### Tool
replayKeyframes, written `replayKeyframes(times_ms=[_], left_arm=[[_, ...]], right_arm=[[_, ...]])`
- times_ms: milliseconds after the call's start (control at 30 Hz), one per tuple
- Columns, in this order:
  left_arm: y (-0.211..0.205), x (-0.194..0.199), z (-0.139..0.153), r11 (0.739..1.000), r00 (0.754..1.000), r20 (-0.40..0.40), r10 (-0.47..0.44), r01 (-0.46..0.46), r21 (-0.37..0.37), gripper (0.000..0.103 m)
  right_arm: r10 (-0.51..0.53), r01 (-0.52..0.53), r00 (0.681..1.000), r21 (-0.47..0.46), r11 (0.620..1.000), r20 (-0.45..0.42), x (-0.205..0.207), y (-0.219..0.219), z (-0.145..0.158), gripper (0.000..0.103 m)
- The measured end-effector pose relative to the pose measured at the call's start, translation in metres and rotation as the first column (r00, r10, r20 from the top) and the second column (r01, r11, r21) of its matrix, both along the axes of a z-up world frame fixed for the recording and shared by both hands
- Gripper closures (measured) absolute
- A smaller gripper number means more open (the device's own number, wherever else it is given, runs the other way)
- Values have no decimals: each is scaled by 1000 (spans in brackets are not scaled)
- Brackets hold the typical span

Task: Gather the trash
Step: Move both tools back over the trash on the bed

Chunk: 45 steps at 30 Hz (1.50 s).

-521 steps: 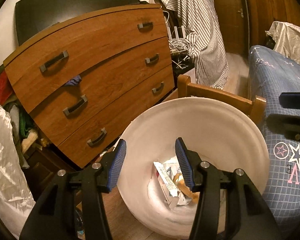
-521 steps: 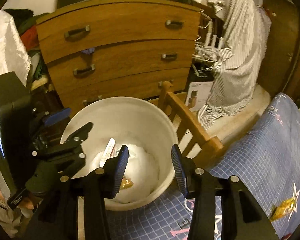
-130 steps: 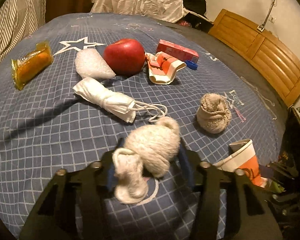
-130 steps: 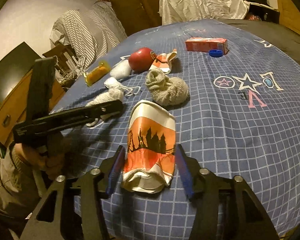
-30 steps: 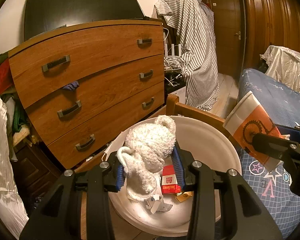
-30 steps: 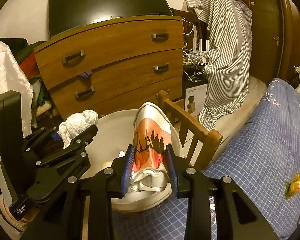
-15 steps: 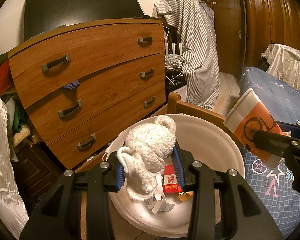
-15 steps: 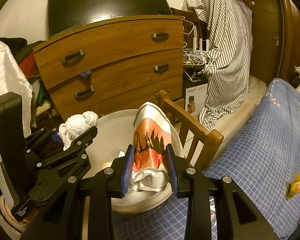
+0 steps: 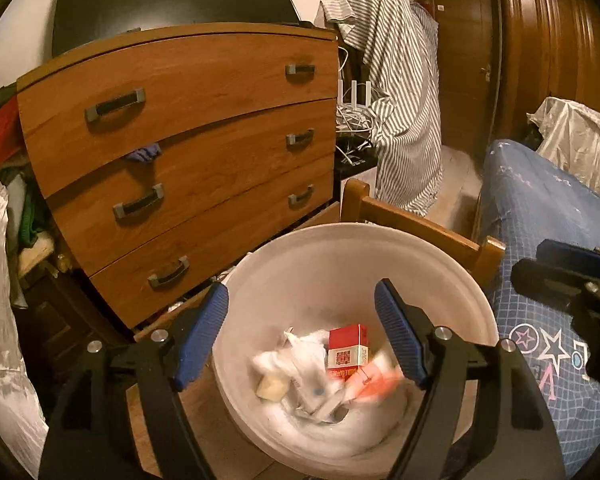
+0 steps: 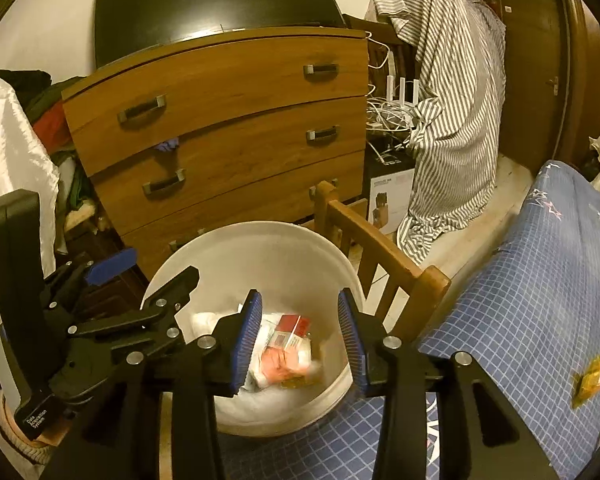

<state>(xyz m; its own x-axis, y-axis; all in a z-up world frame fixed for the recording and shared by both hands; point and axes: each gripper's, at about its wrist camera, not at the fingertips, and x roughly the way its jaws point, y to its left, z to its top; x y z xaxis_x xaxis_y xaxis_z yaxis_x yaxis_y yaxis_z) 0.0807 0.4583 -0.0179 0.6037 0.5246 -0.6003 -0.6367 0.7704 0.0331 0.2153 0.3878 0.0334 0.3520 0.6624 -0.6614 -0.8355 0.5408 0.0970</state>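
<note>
Nearest, the left gripper hangs over the white bin with its jaws opening and nothing between them. The right gripper is likewise opening and empty above the same bin. Below both lies the dropped trash: a red carton and a blurred orange cup. Farther right on the blue bedspread, a yellow wrapper remains, nearer the right gripper, its long axis slanting.

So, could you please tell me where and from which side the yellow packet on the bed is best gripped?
Probably across the middle of the yellow packet, jaws spanning its short width, coming down from above: it is long, thin and lies flat on the bedspread.
</note>
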Motion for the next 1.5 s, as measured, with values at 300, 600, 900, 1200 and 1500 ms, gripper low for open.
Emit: replayKeyframes(times_ms=[300,600,900,1200,1500], left_arm=[[-5,-1,0,1000,1000,7,6,-6,-6,31],[-43,-4,3,1000,997,76,-10,12,-28,31],[-117,9,-10,991,990,86,-114,119,-64,23],[-196,31,-34,959,965,17,-263,263,-102,21],[-283,54,-43,903,903,-35,-427,424,-73,20]], right_arm=[[-51,51,999,11,999,-2,7,-19,-1,62],[-186,180,981,94,979,48,5,-89,5,62],[-364,348,926,147,926,102,-4,-213,-2,62],[-560,553,828,121,825,31,3,-364,-36,62],[-718,718,695,98,689,-45,-22,-519,-74,62]])
